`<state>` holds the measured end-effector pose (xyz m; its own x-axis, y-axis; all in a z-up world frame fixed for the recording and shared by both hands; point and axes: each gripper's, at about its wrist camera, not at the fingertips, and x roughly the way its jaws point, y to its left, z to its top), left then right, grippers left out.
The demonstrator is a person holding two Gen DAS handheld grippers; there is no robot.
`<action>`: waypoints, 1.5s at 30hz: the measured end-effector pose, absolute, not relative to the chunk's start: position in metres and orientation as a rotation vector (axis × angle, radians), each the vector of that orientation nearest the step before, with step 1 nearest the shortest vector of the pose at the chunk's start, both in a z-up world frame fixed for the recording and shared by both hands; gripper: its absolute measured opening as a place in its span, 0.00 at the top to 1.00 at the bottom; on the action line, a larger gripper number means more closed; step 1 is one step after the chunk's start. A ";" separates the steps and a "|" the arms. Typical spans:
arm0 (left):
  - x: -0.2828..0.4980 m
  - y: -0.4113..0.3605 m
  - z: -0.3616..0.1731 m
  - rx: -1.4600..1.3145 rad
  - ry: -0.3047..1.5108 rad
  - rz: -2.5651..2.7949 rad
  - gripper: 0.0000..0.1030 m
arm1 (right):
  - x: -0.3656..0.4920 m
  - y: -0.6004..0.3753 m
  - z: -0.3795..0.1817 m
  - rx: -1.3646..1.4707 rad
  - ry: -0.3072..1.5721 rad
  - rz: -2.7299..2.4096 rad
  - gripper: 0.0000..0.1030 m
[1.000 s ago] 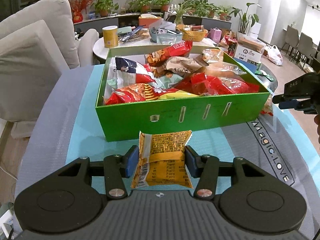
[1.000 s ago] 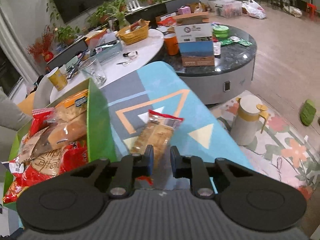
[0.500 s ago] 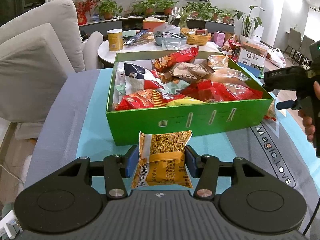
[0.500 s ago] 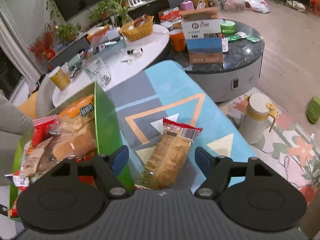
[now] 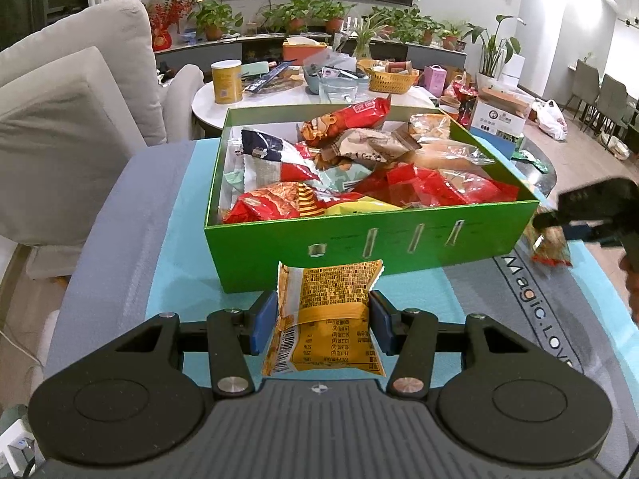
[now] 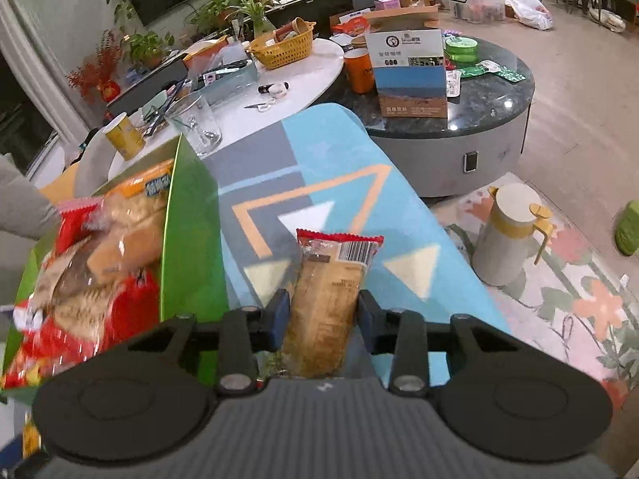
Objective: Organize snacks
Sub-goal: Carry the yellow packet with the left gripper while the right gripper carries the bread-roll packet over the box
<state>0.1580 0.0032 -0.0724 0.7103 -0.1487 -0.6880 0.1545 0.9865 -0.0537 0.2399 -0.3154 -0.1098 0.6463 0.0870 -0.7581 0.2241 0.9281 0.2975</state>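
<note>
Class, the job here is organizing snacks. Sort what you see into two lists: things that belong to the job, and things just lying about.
Job:
- green box of snacks
- yellow packet in the left gripper
- bread packet between the right gripper fingers

Lying about:
- yellow basket
- glass
- orange cup
- jug
- yellow can

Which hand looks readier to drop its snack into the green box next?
Probably left: its tool already pinches the yellow packet facing the green box. The right tool has just been closing around its bread packet, beside the box.
</note>
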 end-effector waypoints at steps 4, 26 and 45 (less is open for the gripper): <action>0.151 0.002 -0.065 0.008 0.739 -0.171 0.55 | 0.215 -0.321 -0.099 0.406 0.832 -0.071 0.46; 0.152 0.002 -0.004 0.003 0.608 -0.191 0.54 | 0.194 -0.247 -0.013 0.336 0.636 0.215 0.46; 0.226 -0.006 0.000 0.027 0.599 -0.200 0.54 | 0.231 -0.213 -0.015 0.283 0.638 0.247 0.46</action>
<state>0.2261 -0.0062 0.0003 0.8071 -0.1792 -0.5625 0.1946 0.9803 -0.0330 0.2309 -0.2129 -0.0146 0.7767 0.3114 -0.5476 -0.1389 0.9325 0.3333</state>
